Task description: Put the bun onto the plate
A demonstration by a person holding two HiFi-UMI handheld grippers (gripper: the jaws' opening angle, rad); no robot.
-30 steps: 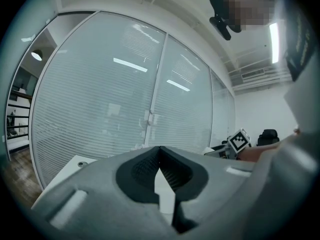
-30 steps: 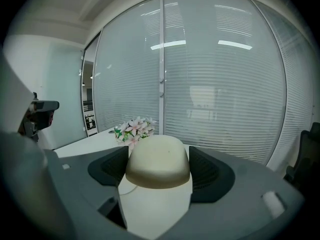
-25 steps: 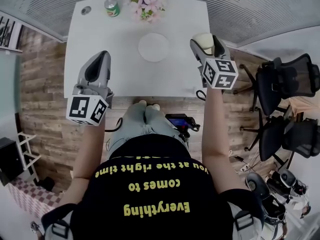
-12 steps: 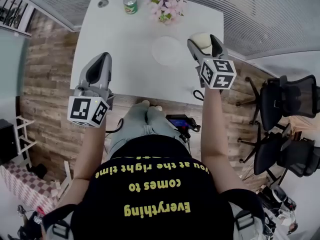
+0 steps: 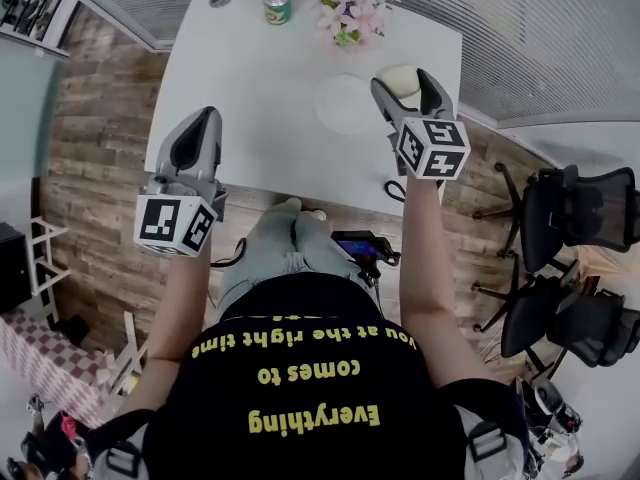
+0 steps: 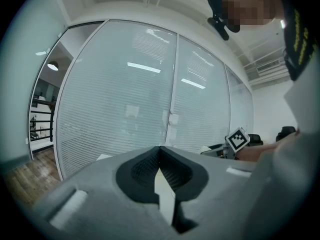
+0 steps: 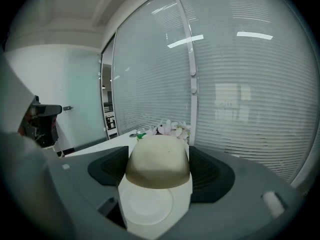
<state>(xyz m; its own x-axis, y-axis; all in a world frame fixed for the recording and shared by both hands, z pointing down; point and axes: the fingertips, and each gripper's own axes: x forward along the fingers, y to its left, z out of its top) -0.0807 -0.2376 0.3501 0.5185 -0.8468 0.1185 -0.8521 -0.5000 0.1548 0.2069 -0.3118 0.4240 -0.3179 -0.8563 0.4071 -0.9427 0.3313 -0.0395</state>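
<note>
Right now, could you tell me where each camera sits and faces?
Head view: on the person's head, steeply down at table; torso, arms show.
Left gripper view: on left gripper, facing blinds; jaws together.
Right gripper view: on right gripper; jaws hold bun; plate ahead.
Shared: head and right gripper views show bun, plate, flowers.

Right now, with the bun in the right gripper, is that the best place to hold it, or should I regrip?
No regrip needed, I think. The right gripper is shut on the bun across its two rounded sides, coming from the near side. The dome probably gives broad contact there, and the flat, darker underside is free to meet the plate.
</note>
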